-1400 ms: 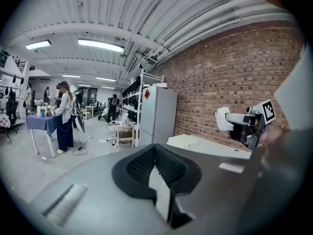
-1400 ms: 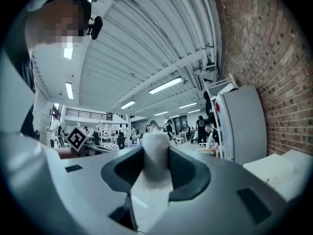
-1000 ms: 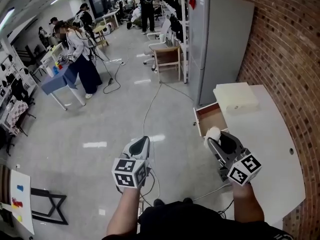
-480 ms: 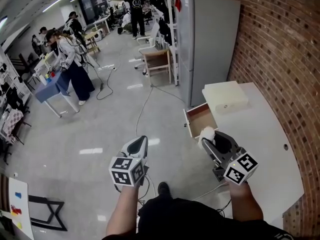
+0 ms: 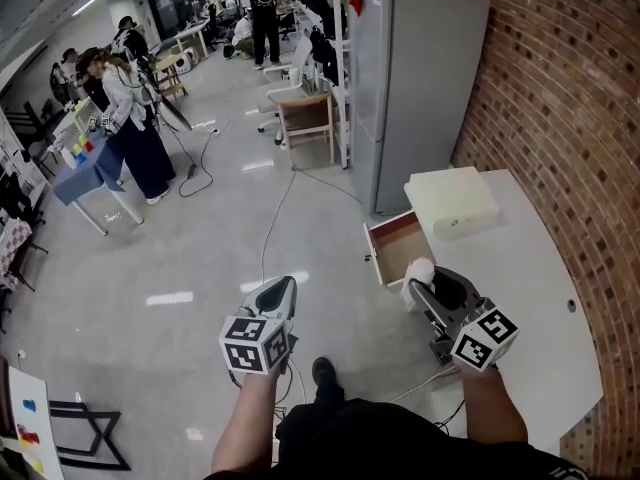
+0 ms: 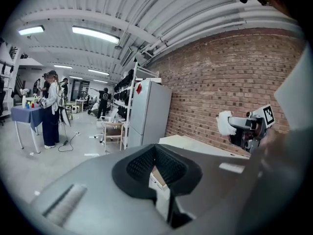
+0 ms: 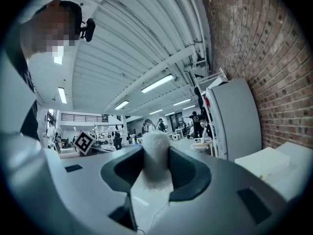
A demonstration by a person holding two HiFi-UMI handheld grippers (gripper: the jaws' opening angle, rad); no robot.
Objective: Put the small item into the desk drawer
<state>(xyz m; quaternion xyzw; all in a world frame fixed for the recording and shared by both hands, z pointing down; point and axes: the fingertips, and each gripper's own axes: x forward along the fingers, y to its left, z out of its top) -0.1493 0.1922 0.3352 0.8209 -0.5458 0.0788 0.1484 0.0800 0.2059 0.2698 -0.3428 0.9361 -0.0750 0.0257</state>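
Observation:
The small item is a white fluffy lump. My right gripper is shut on it and holds it in the air just off the front corner of the open desk drawer. In the right gripper view the item stands up between the two jaws. The drawer has a brown bottom and sticks out from the white desk. My left gripper hangs over the floor to the left of the desk, its jaws together with nothing in them. From the left gripper view I see the right gripper with the item.
A white flat box lies on the desk's far end, beside a grey refrigerator. A brick wall runs along the right. A cable trails over the floor. People stand at a blue table far left.
Both grippers have moved a little forward with the person, and the whole view has shifted towards the refrigerator. The right gripper has kept its hold on the white item.

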